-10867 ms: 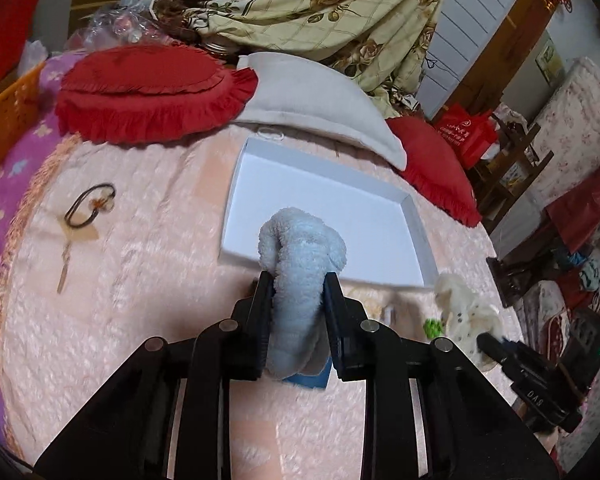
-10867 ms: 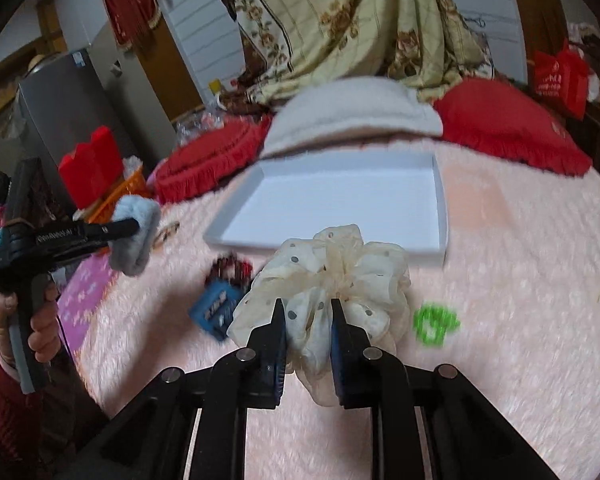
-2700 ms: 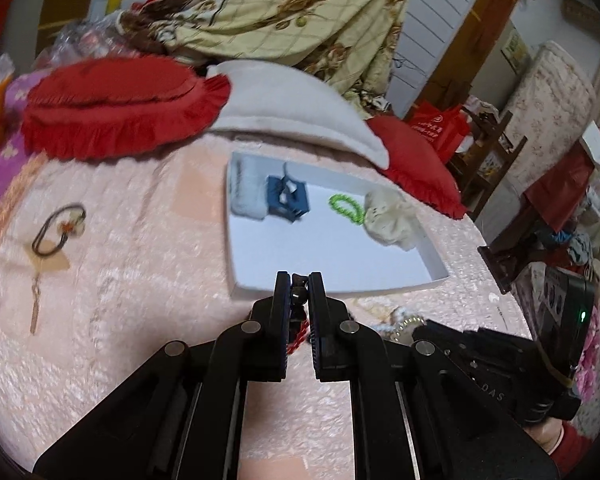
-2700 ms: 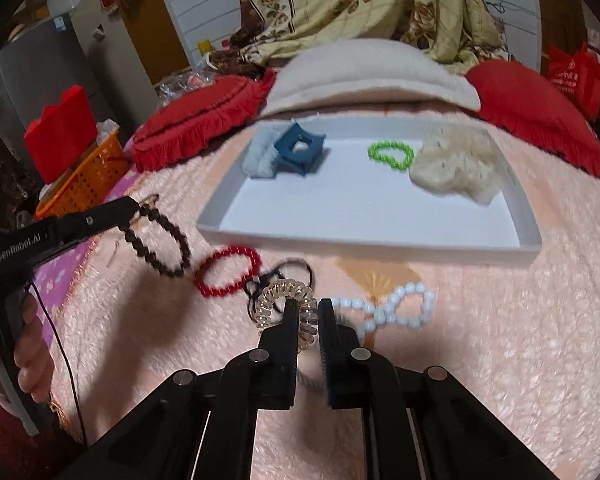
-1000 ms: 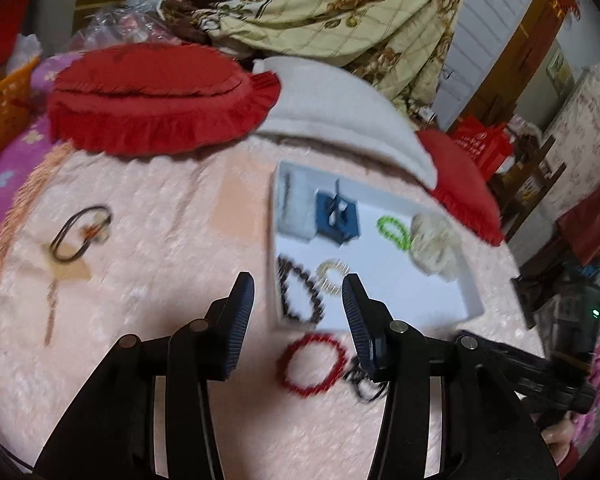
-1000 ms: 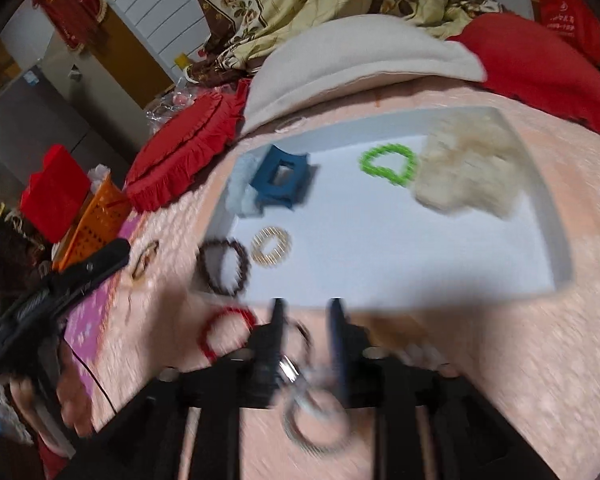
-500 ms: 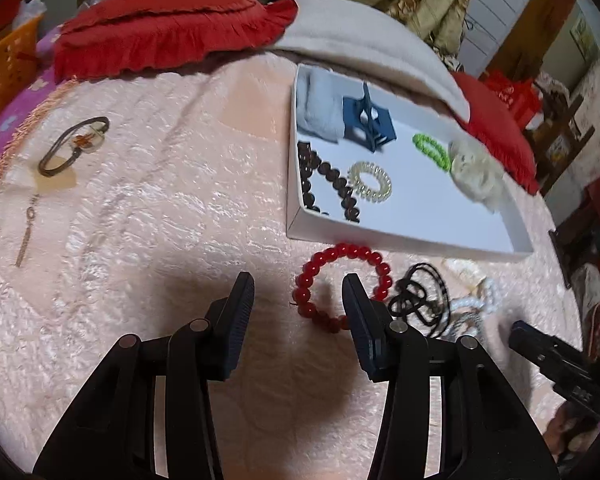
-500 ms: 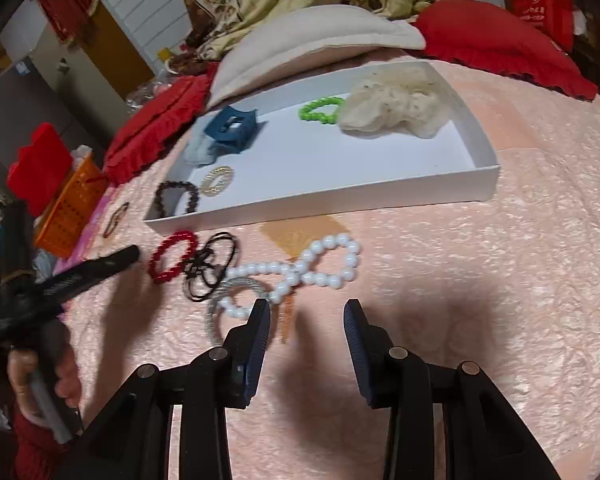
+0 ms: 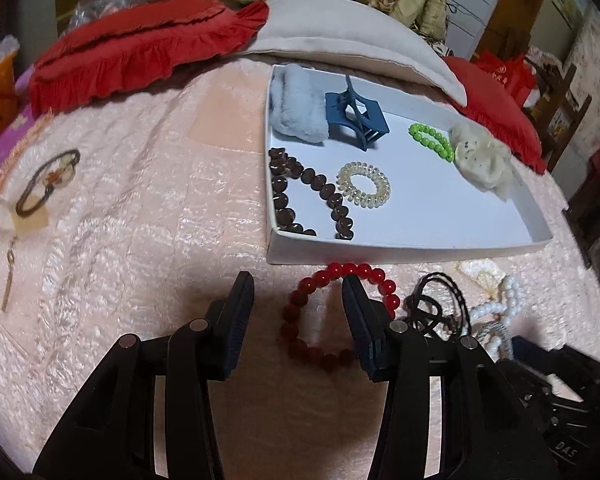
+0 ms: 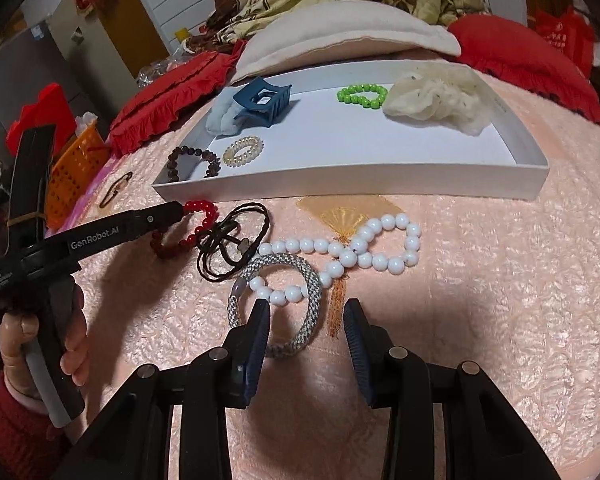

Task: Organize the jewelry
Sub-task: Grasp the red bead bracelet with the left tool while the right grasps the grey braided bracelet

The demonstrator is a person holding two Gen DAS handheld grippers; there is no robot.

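Note:
A white tray [image 9: 380, 254] on the pink bedspread holds a fuzzy pale blue scrunchie [image 9: 296, 108], a blue claw clip [image 9: 356, 116], a green bead bracelet [image 9: 430, 140], a cream scrunchie [image 9: 484, 160], a brown bead bracelet [image 9: 300, 196] and a clear spiral tie [image 9: 363, 184]. In front of it lie a red bead bracelet [image 9: 300, 298], a black cord [image 10: 228, 248], a white pearl strand [image 10: 360, 248] and a grey woven bangle [image 10: 314, 300]. My left gripper [image 9: 298, 284] is open, with its right finger inside the red ring. My right gripper [image 10: 306, 312] is open over the bangle's near side.
A dark hair tie with a charm [image 9: 48, 184] lies far left on the bedspread. Red frilled cushions [image 9: 140, 52] and a white pillow [image 9: 340, 36] border the tray's far side. An orange basket [image 10: 72, 160] stands beyond the bed's left edge. A hand [image 10: 40, 344] holds the left gripper's handle.
Both grippers have come down closer to the bedspread. The left one now straddles the red bracelet's left side, and the right one has reached the grey bangle. Both stay open.

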